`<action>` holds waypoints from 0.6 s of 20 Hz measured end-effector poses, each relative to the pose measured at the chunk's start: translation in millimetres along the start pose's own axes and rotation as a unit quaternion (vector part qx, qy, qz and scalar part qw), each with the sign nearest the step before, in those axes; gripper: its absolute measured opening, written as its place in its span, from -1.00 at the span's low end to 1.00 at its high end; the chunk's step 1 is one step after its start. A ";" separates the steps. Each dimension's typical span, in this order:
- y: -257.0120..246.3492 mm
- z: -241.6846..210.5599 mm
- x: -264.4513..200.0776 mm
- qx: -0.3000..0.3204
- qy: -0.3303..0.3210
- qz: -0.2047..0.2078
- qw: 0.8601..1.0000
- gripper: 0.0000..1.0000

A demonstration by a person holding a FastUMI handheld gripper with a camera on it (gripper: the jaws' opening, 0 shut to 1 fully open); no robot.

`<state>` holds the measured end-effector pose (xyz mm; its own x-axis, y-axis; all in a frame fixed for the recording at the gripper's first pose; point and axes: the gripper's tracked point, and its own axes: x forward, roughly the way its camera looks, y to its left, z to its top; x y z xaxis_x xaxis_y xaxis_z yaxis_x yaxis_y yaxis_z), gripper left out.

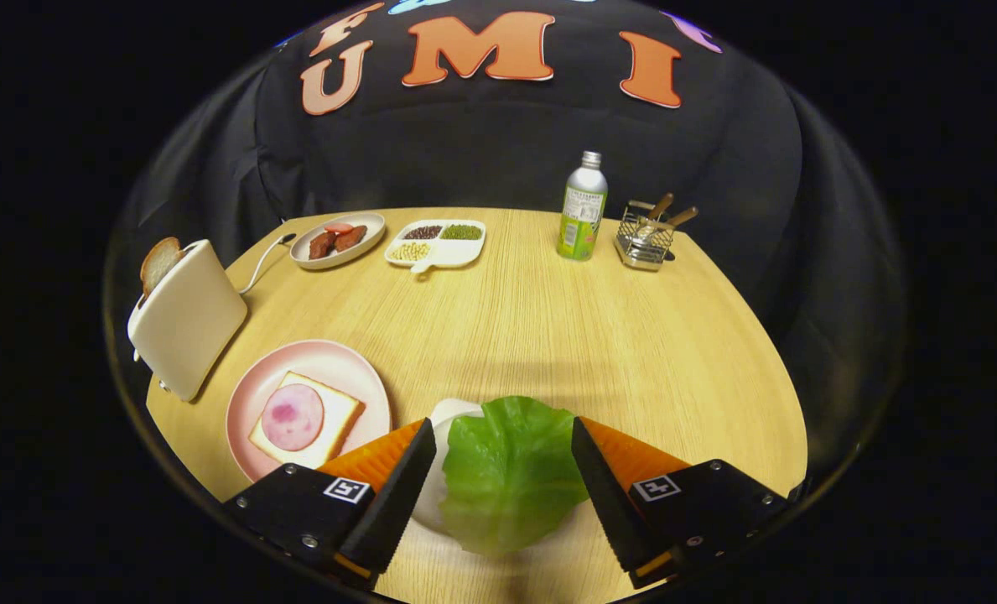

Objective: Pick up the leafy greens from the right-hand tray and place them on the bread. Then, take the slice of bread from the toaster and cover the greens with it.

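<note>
Nothing in the task looks finished yet; the leafy greens [511, 474] lie on their white tray [448, 413] at the near edge of the table [548, 310], and the gripper [504, 470] hangs over them with its fingers spread wide, one each side of the leaf and neither one pressing on it, so it is released and grasping nothing. The bread [307, 421] waits on the pink plate [251, 394] toward the table's near left corner, a round of ham [292, 417] on top and no greens on it; the second slice of bread [158, 263] stands up out of the toaster [188, 319] at the left edge. So, as I judge it, the pick, the laying of the leaf and the covering slice are all left to do. As for writing: the bottle [583, 208] near the far edge carries a label, but the print is too small for me to read; the square markers on the gripper body are patterns, not words.
</note>
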<state>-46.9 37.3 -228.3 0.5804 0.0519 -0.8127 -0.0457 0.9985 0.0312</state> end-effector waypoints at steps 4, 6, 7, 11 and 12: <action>-3.1 -17.8 9.1 -0.007 0.039 -0.003 0.999 0.96; -1.1 -27.9 15.4 0.000 0.058 0.000 0.998 0.93; -1.4 -32.0 19.6 0.002 0.065 -0.001 0.998 0.91; -7.9 -40.9 28.6 0.005 0.072 -0.012 0.997 0.75; -8.8 -42.2 29.8 0.000 0.071 -0.017 0.997 0.72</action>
<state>-63.6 29.2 -277.4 0.4614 0.0142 -0.8871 -0.0273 0.9996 0.0018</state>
